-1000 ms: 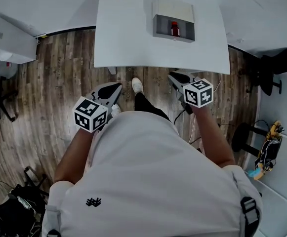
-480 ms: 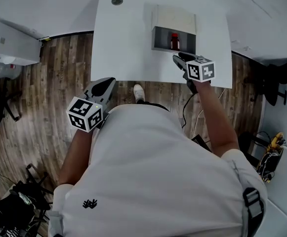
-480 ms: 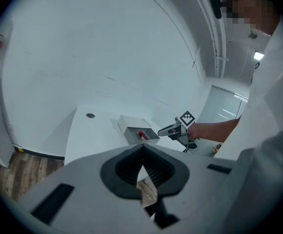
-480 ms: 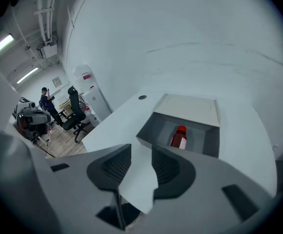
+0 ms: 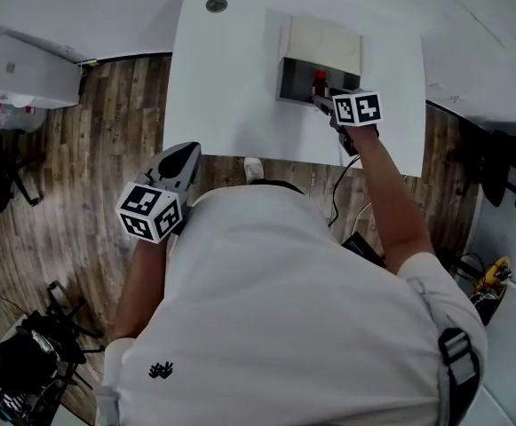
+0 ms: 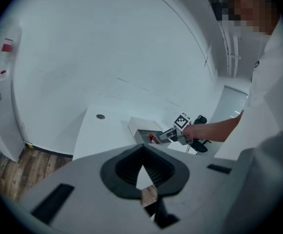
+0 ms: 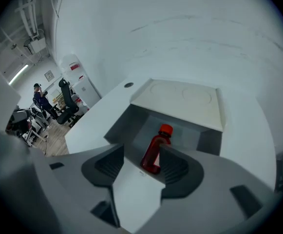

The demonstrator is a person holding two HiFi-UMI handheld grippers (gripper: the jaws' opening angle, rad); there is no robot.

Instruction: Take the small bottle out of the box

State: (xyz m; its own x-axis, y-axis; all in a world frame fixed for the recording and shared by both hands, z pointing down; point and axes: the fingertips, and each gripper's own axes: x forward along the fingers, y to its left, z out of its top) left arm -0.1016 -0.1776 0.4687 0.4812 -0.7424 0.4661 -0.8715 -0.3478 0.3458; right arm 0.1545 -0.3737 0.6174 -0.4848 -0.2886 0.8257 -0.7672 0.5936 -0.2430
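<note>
A small red bottle [image 5: 319, 84] with a red cap stands upright inside a grey box [image 5: 321, 38] that lies on the white table [image 5: 222, 87], its open side facing me. My right gripper [image 5: 321, 101] is at the box mouth. Its jaws have just been opening, and in the right gripper view the bottle [image 7: 155, 150] stands just ahead between the tips of the right gripper [image 7: 141, 152], close to the right pad and not squeezed. The left gripper [image 5: 186, 152] hangs over the wooden floor before the table, its tips together on nothing. The left gripper [image 6: 142, 152] view shows the box [image 6: 142, 127] far off.
A round cable hole [image 5: 216, 4] sits at the table's far left. A white cabinet [image 5: 27, 71] stands on the left and a black chair [image 5: 509, 149] on the right. My shoe [image 5: 253, 168] pokes out under the table's near edge.
The right gripper has travelled from above the floor, across the table's front edge, to the box mouth, and its jaws have spread. The left gripper has drifted slightly left.
</note>
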